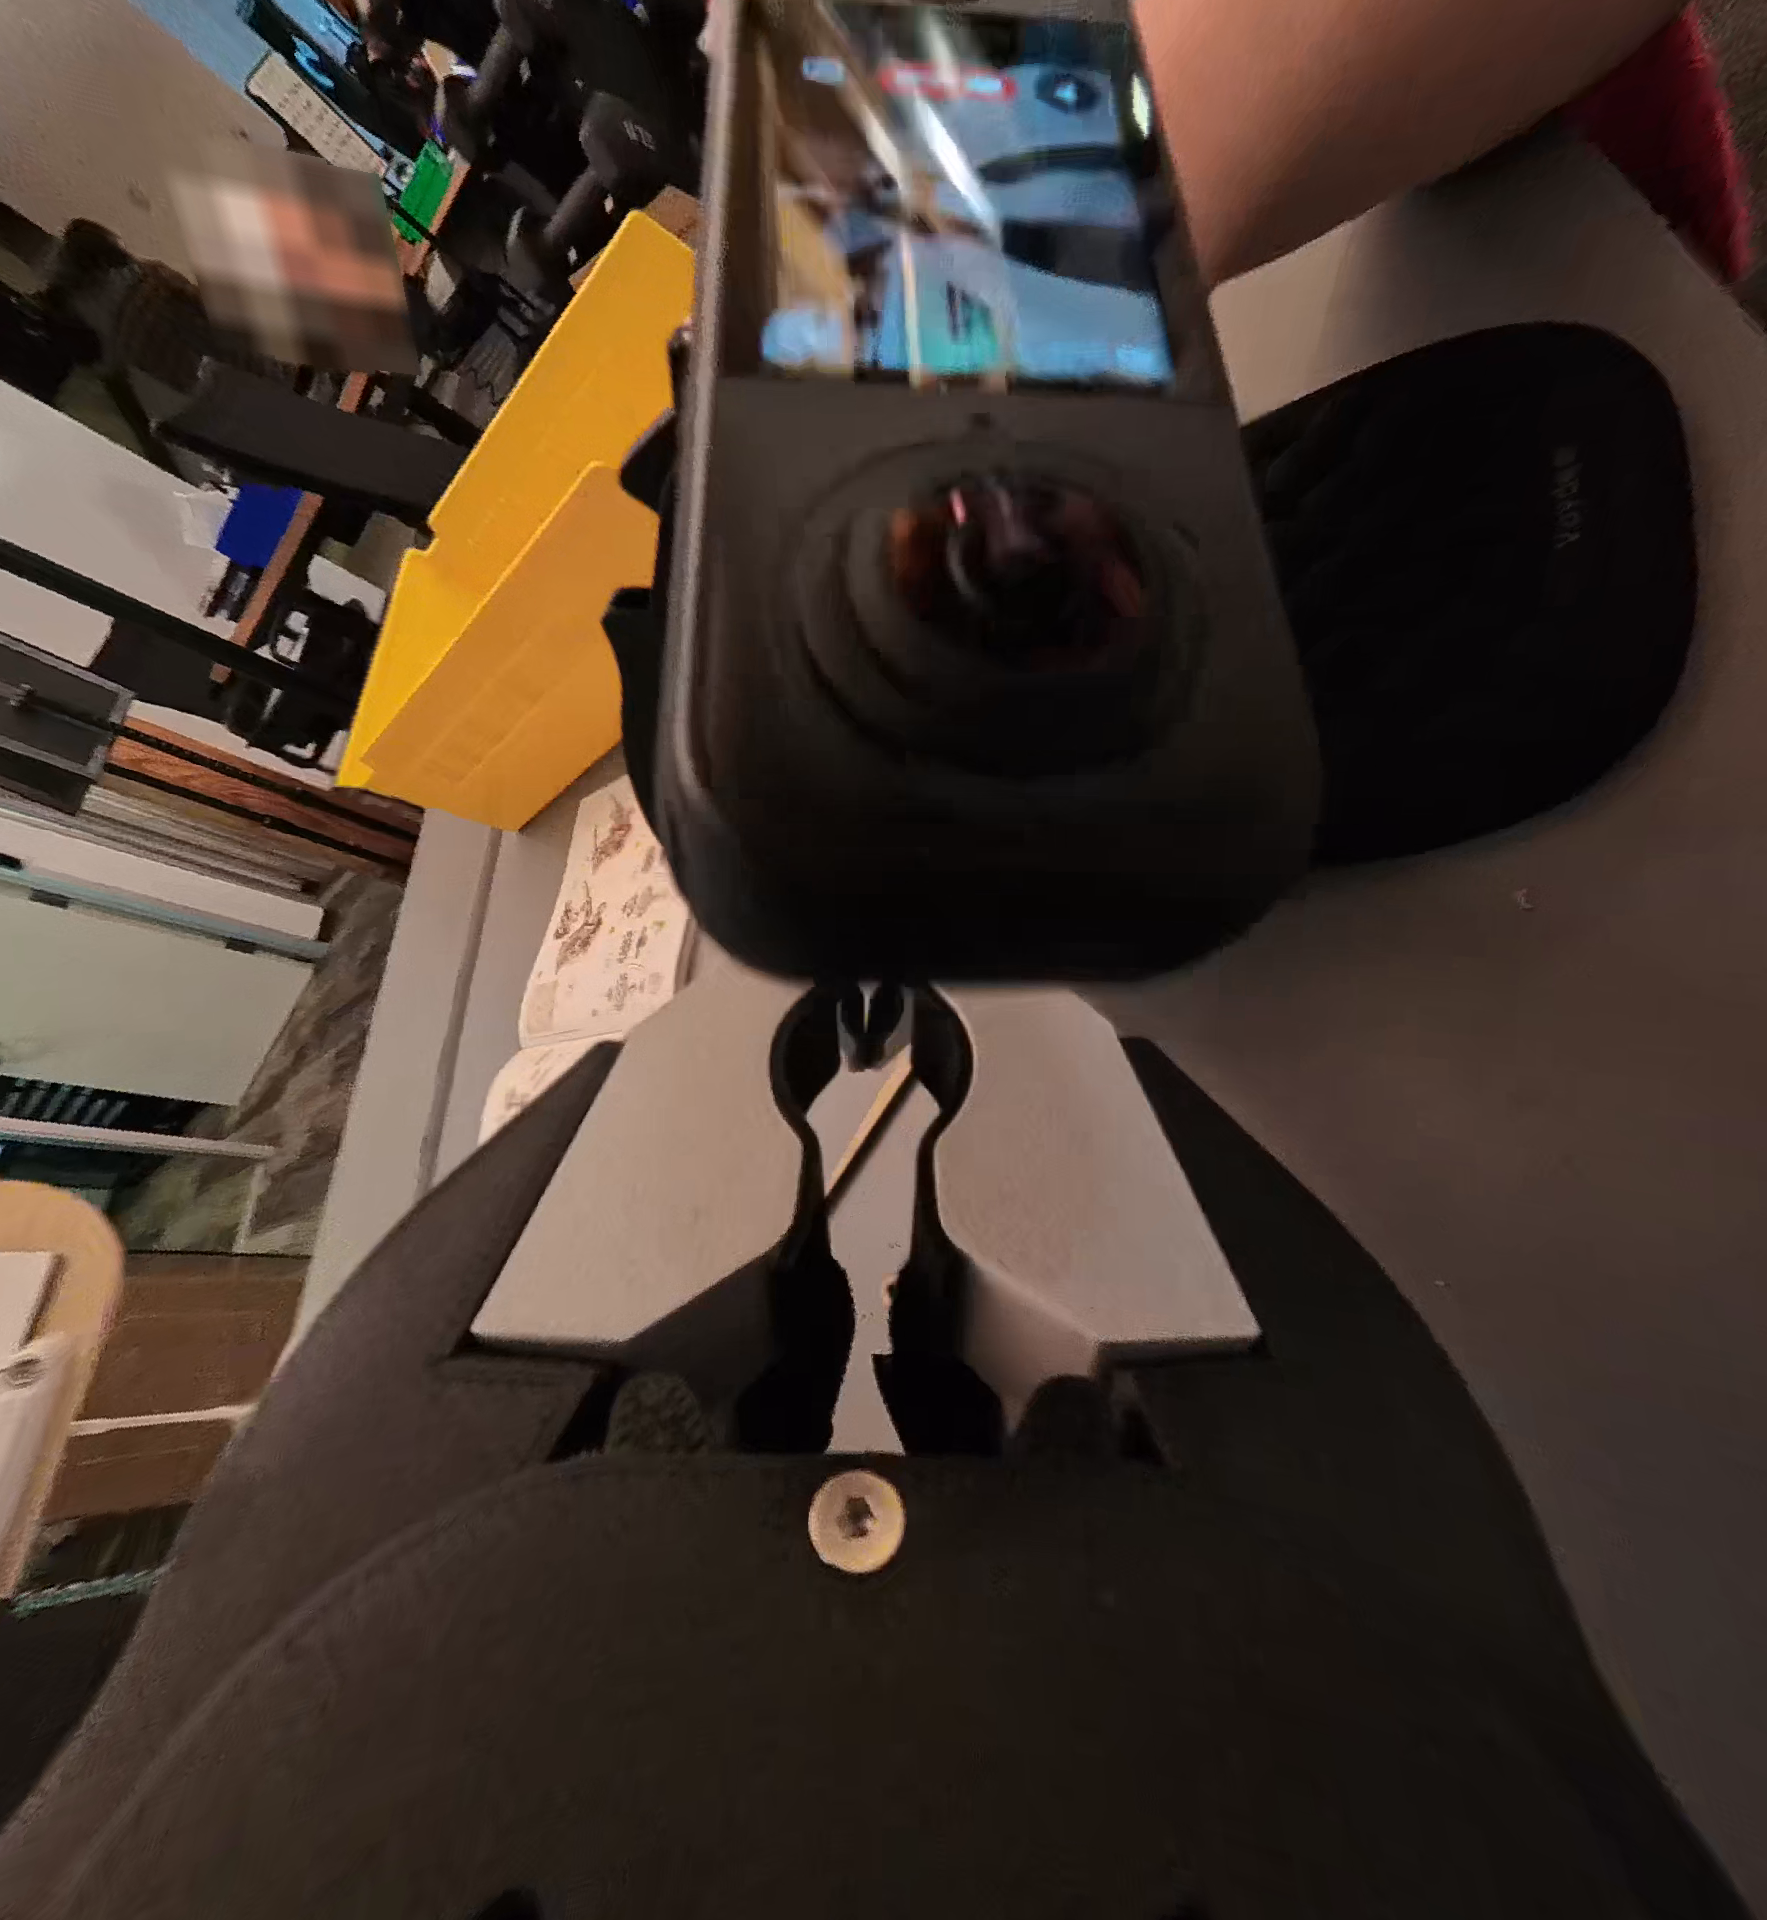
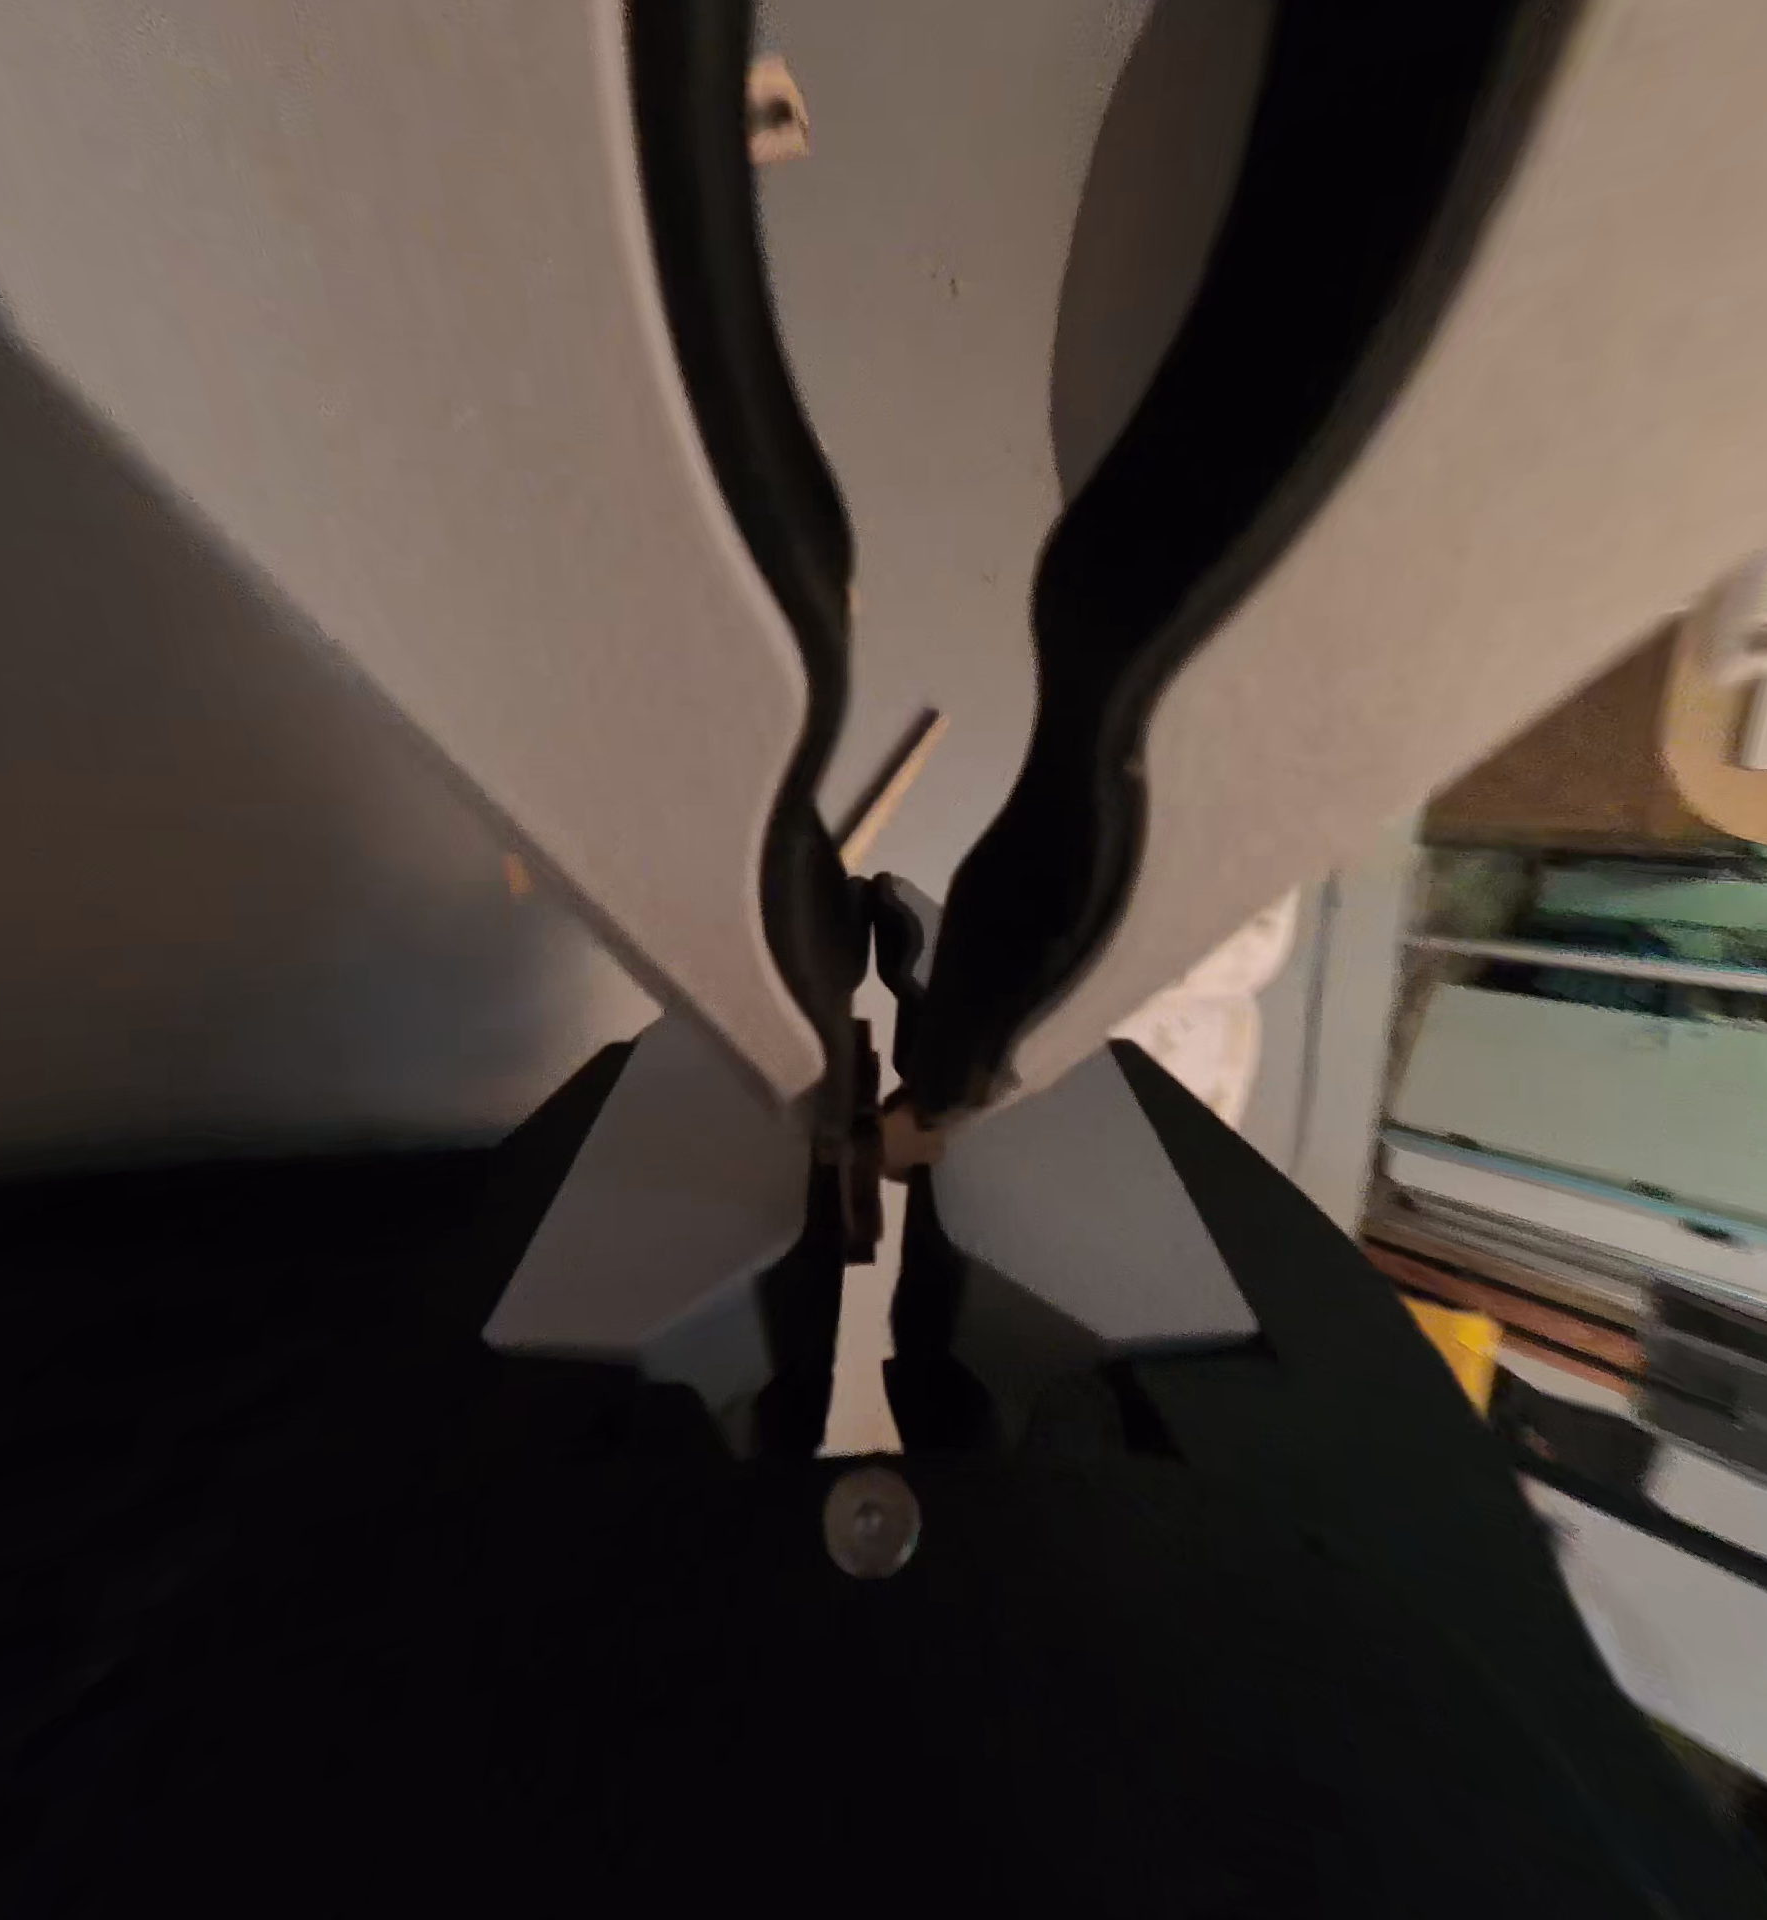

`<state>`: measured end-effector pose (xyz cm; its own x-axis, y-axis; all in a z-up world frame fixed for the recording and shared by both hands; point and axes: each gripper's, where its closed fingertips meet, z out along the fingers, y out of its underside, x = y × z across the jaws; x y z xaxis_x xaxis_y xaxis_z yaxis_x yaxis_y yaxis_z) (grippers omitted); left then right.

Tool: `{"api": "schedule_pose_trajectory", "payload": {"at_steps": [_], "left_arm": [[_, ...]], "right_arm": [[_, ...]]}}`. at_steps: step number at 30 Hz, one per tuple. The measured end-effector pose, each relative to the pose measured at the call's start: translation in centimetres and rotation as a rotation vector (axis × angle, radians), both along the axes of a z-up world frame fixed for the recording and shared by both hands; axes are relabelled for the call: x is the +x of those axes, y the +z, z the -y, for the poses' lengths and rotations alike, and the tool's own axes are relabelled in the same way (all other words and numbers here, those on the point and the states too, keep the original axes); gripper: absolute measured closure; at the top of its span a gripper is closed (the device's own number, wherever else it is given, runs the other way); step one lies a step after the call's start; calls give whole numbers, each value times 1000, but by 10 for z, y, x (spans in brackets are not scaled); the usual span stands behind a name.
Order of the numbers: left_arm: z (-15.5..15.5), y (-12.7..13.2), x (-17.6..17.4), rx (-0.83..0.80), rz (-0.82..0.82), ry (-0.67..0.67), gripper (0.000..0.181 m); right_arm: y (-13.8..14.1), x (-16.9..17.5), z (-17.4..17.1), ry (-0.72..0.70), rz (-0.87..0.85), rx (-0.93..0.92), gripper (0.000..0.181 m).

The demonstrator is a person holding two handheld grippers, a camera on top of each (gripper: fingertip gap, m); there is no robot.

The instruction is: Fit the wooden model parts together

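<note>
My two grippers face each other tip to tip over the grey table (image 1: 1481, 1143). My left gripper (image 1: 868, 1039) is nearly closed on a small part that is mostly hidden. In the right wrist view, the left gripper (image 2: 889, 1081) comes down from the top, with a small tan wooden piece (image 2: 905, 1132) at its tips. My right gripper (image 2: 863, 1174) is closed on a dark toothed wooden part (image 2: 858, 1195) that touches the tan piece. A thin wooden strip (image 1: 868, 1132) shows in the gap between the fingers, also in the right wrist view (image 2: 889, 779).
The right gripper's camera housing (image 1: 962, 623) fills the middle of the left wrist view, with a person's forearm (image 1: 1326, 125) behind it. Yellow bins (image 1: 526, 582), a printed instruction sheet (image 1: 609, 914) and a black round pouch (image 1: 1481, 592) lie on the table. Shelves (image 2: 1585, 1039) stand beyond its edge. The left gripper's tips are roughly 8 centimetres from the right gripper's.
</note>
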<state>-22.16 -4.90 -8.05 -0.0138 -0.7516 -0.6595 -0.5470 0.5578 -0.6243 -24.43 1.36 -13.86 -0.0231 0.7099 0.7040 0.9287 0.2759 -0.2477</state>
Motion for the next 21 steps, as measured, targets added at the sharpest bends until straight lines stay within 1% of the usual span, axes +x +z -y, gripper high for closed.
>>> {"api": "schedule_pose_trajectory", "payload": {"at_steps": [2, 4, 5, 6, 7, 8, 9, 11, 12, 14, 16, 19, 21], "left_arm": [[1, 1, -1, -50, 16, -15, 176], [-5, 1, -3, -36, 11, 14, 176], [-6, 1, -3, -33, 18, 18, 176], [-4, 4, -1, -60, 46, 8, 176], [0, 6, 1, -111, 71, -4, 176], [0, 8, 3, -147, 84, -2, 176], [-1, 10, 3, -142, 93, 8, 176], [-4, 9, 1, -66, 69, 22, 176], [-4, 11, 1, -28, 71, 26, 176], [-3, 12, 1, -8, 70, 29, 176], [-3, 14, 2, 3, 81, 25, 176], [-3, 10, 2, 15, 66, 24, 176], [-3, 10, 3, 38, 60, 23, 176]], "right_arm": [[-2, -6, 10, 23, -67, -116, 179], [3, -8, 11, 55, -100, -116, 163], [3, -8, 11, 65, -91, -106, 162], [3, -8, 9, 72, -88, -88, 165], [3, -9, 7, 80, -99, -75, 171], [3, -10, 5, 86, -112, -64, 170], [6, -10, 0, 76, -123, -39, 166], [19, -11, -9, 74, -152, 57, 160], [24, -11, -11, 79, -144, 110, 160], [26, -9, -14, 72, -94, 172, 159], [22, -8, -14, 72, -52, 186, 166], [18, -7, -15, 61, -48, 167, 179], [17, -7, -13, 61, -57, 137, 180]]}}
